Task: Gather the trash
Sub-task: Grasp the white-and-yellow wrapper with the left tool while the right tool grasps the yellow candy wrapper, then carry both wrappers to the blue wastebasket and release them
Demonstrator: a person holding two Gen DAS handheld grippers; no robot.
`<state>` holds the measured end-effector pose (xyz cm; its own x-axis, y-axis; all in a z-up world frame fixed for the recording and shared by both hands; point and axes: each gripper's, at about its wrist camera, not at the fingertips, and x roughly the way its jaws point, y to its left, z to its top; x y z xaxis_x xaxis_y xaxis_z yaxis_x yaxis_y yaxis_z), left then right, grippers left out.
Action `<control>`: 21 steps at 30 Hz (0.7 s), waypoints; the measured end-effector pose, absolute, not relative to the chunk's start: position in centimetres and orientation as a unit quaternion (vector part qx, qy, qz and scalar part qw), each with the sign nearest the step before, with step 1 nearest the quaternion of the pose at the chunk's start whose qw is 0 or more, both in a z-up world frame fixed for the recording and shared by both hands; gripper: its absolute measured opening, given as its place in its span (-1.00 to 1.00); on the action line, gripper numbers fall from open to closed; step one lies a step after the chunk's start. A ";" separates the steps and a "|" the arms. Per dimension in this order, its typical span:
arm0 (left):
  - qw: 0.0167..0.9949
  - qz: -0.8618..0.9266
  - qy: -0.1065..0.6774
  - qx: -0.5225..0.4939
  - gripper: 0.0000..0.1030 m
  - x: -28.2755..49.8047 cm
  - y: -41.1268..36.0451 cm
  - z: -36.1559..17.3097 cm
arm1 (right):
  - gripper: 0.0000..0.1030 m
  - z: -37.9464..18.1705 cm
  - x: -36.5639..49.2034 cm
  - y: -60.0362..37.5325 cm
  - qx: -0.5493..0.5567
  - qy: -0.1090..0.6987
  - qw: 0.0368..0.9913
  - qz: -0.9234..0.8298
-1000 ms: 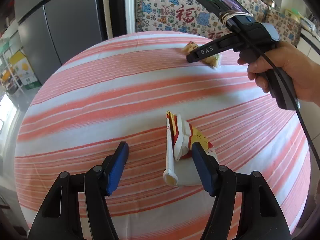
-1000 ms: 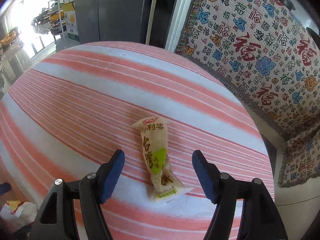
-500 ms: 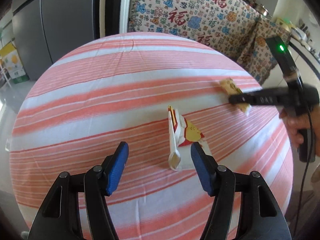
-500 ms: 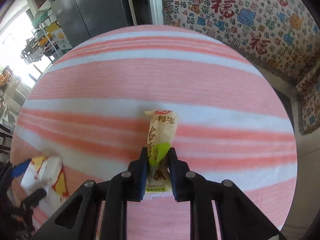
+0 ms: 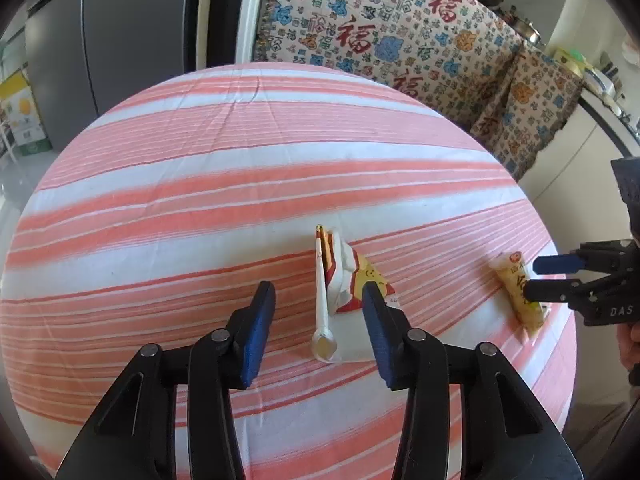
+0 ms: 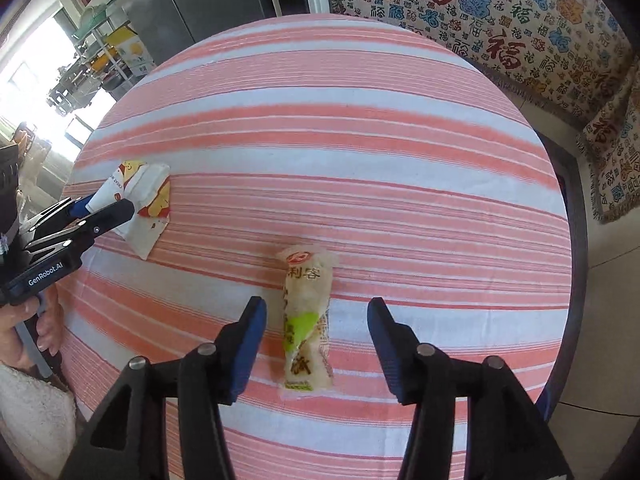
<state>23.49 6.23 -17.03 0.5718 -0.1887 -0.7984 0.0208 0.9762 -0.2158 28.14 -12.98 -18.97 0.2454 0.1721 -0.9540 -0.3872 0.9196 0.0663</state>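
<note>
Right now two bits of trash are seen on the round table with the pink and white striped cloth (image 5: 200,184). The crumpled white, red and yellow paper wrapper (image 5: 344,280) is lying between the blue pads of the left gripper (image 5: 318,316). Its jaws have just been closing, but they are apart and the wrapper is not yet pinched. The long pale snack packet with the green patch (image 6: 306,320) is lying flat between the pads of the right gripper (image 6: 316,344). Those jaws have just been opening, and the packet is not held.

Things could go wrong. The left wrapper is sitting closer to one pad, so it could be pushed away or only a thin flap could be caught when the jaws are shut. The snack packet is near the table's edge, so it could be knocked off the cloth. The loose cloth could be grabbed too.

Some things are hard to tell. No bin or bag for the trash is seen. The right gripper is cut off at the picture's edge in the left view. What is printed on the packet cannot be read fully.
</note>
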 end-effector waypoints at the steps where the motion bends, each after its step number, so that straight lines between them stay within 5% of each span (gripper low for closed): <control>1: 0.883 -0.058 0.457 -0.092 -0.30 23.6 6.2 -17.0 | 0.04 -18.9 28.2 -12.7 -0.094 0.589 0.782 0.182; 4: 0.884 -0.061 0.454 -0.089 -0.79 23.7 6.2 -17.0 | 0.04 -19.4 27.9 -11.5 -0.125 0.602 0.765 0.190; 5: 0.885 -0.061 0.453 -0.090 -0.80 23.5 6.2 -16.9 | 0.04 -19.8 27.9 -11.3 -0.130 0.607 0.762 0.186; 6: 0.886 -0.061 0.451 -0.090 -0.82 23.3 6.1 -16.8 | -0.19 -20.0 27.8 -11.6 -0.130 0.607 0.762 0.184; 7: 0.887 -0.061 0.449 -0.090 -0.84 23.1 6.0 -16.5 | -0.68 -20.3 27.7 -11.6 -0.132 0.607 0.761 0.184; 21: 0.883 -0.188 0.425 -0.061 -0.85 18.5 -8.1 -10.7 | -0.68 -14.0 22.6 -23.9 -0.039 0.554 0.818 0.151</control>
